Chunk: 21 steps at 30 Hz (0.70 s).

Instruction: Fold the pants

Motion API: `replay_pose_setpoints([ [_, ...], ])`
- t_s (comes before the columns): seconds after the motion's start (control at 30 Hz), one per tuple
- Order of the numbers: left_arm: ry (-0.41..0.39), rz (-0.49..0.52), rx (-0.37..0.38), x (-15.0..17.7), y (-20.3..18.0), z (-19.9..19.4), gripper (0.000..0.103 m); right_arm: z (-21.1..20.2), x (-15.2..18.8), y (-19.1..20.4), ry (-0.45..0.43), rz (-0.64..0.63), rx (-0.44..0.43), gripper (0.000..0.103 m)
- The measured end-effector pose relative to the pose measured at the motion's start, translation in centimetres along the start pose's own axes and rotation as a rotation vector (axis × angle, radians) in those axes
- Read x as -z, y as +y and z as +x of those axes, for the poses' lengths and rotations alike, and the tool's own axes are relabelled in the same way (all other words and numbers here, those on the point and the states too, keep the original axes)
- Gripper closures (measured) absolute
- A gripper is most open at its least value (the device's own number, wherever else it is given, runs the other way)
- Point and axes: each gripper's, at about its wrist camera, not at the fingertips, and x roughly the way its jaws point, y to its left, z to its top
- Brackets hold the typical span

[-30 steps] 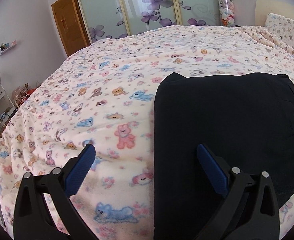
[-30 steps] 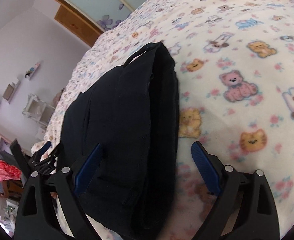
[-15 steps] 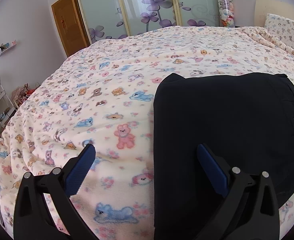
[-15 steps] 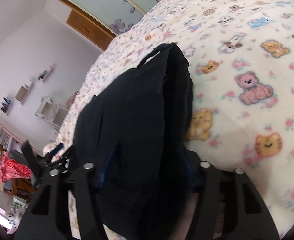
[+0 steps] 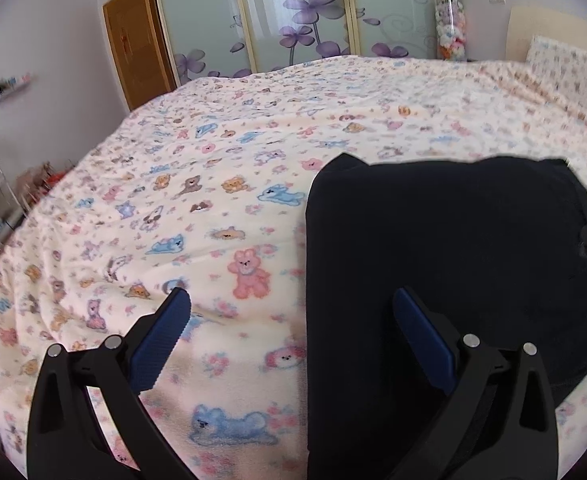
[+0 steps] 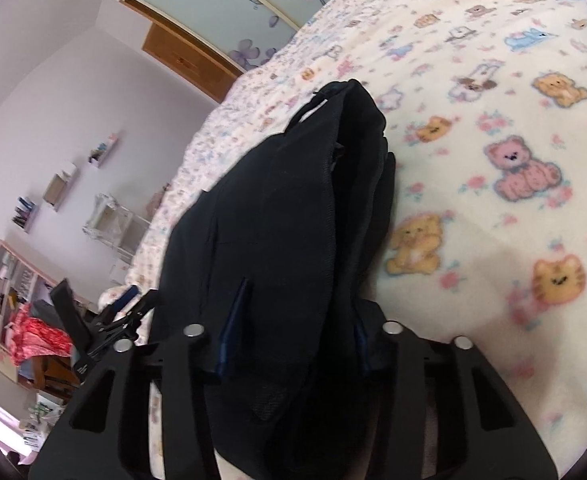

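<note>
The folded black fabric pants (image 5: 445,248) lie on the bed's cream animal-print fleece blanket (image 5: 221,208). The right claw (image 6: 293,332) pinches their edge; the left claw (image 5: 289,332) hovers spread wide.

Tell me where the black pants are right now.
The pants lie folded on the teddy-print blanket, right of the open left gripper; the right gripper is clamped on their edge.

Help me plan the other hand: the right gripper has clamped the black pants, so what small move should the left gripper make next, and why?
Probably ease the left gripper forward and shut it on the near edge of the black pants. Its jaws stand open, straddling that edge over the teddy-print blanket, while the right gripper is shut on the folded bundle, so only one side is held for the fold.
</note>
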Motion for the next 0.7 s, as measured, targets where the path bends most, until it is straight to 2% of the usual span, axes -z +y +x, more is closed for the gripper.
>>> replay_pose_setpoints([
  [0.17, 0.019, -0.1, 0.108, -1.2, 3.0, 0.1, 0.002, -0.4, -0.1, 0.4, -0.018, 0.008, -0.045, 0.062],
  [0.27, 0.064, -0.124, 0.135, -2.0, 4.1, 1.0, 0.002, -0.5, -0.1, 0.8, -0.024, 0.004, -0.065, 0.062],
  [0.37, 0.176, -0.206, 0.28, -2.6, 5.0, 3.1, 0.002, -0.5, -0.1, 1.2, -0.029, -0.002, -0.074, 0.062],
  [0.47, 0.279, -0.34, 0.426, -2.6, 5.9, 5.4, 0.002, -0.5, -0.1, 1.2, -0.029, -0.002, -0.073, 0.062],
  [0.6, 0.351, -0.423, 0.514, -2.0, 6.0, 7.2, 0.002, -0.4, 0.0, 1.0, -0.026, 0.004, -0.072, 0.062],
  [0.7, 0.365, -0.469, 0.622, -1.4, 5.5, 7.4, 0.002, -0.3, -0.1, 0.7, -0.02, 0.008, -0.064, 0.062],
])
